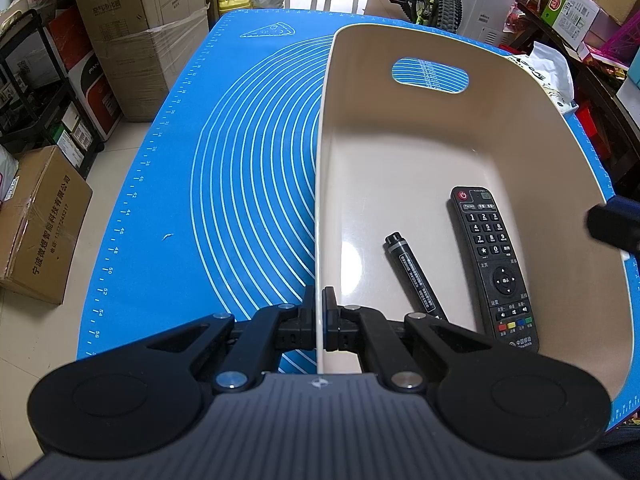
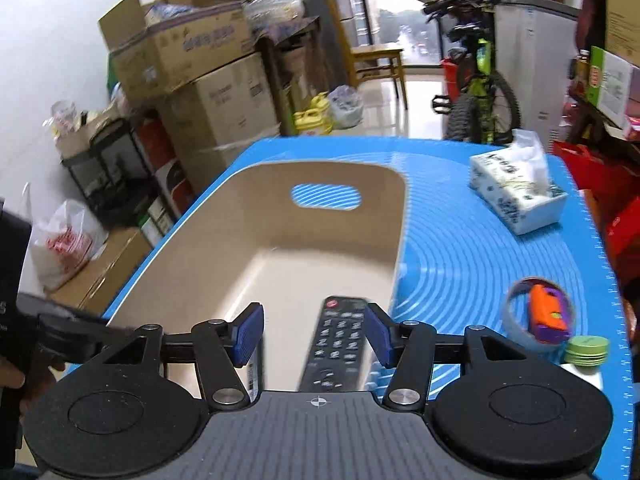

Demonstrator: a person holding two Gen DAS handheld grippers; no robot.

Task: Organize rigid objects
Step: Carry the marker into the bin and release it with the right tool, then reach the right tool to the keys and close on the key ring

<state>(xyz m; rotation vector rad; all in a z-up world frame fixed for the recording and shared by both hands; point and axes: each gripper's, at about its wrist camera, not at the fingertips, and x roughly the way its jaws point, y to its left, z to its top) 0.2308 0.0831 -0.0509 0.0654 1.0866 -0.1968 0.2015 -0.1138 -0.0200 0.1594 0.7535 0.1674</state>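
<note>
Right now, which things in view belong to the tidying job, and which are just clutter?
Job:
beige bin
remote
black marker
tape roll
orange and purple toy
green-capped container

Lying about:
tissue pack
cardboard boxes
bicycle

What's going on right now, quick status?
Left gripper clamped on bin wall. Right gripper open above remote. Remote and marker in bin. Nothing blocking.

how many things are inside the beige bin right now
2. A black remote lies flat on the floor of the bin, toward its right wall. A black marker lies just left of the remote. The near corner sits behind the left gripper, so something could be hidden there.
</note>
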